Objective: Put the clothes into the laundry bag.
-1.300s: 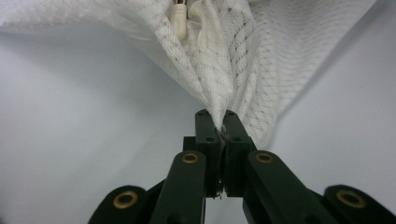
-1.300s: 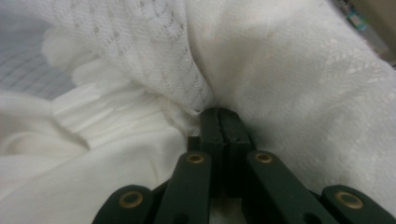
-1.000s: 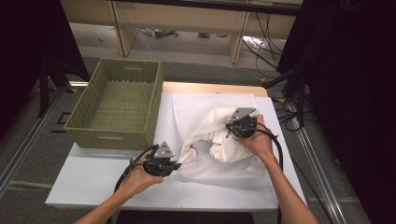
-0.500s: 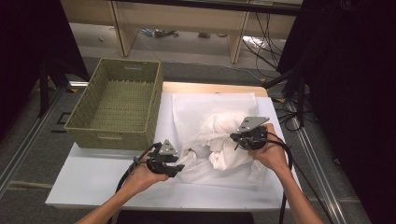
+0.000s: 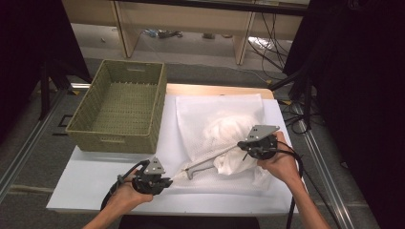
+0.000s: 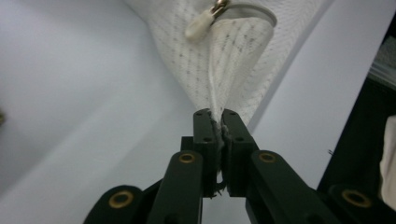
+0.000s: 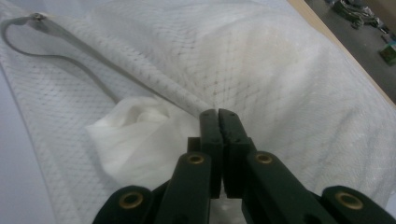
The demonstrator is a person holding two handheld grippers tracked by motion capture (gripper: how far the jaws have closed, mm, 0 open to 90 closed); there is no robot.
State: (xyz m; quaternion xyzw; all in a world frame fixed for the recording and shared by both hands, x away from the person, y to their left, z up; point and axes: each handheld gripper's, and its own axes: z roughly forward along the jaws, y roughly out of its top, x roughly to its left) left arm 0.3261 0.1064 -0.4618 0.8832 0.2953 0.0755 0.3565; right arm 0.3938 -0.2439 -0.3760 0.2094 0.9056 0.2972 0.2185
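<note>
High view: mesh laundry bag lies flat on bench, white cloth inside. Your left tongs pinch bag corner; right tongs clamp zipper edge. Fabric limp, light, snag-prone; grip seams.

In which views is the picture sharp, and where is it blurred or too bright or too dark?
High view: soft overall, the white mesh bag washed out, the room's sides nearly black. Left gripper view: the jaws and the pinched mesh are sharp, the zipper pull above blurred. Right gripper view: the jaws are crisp, the mesh and the white cloth slightly soft, even light without glare.
</note>
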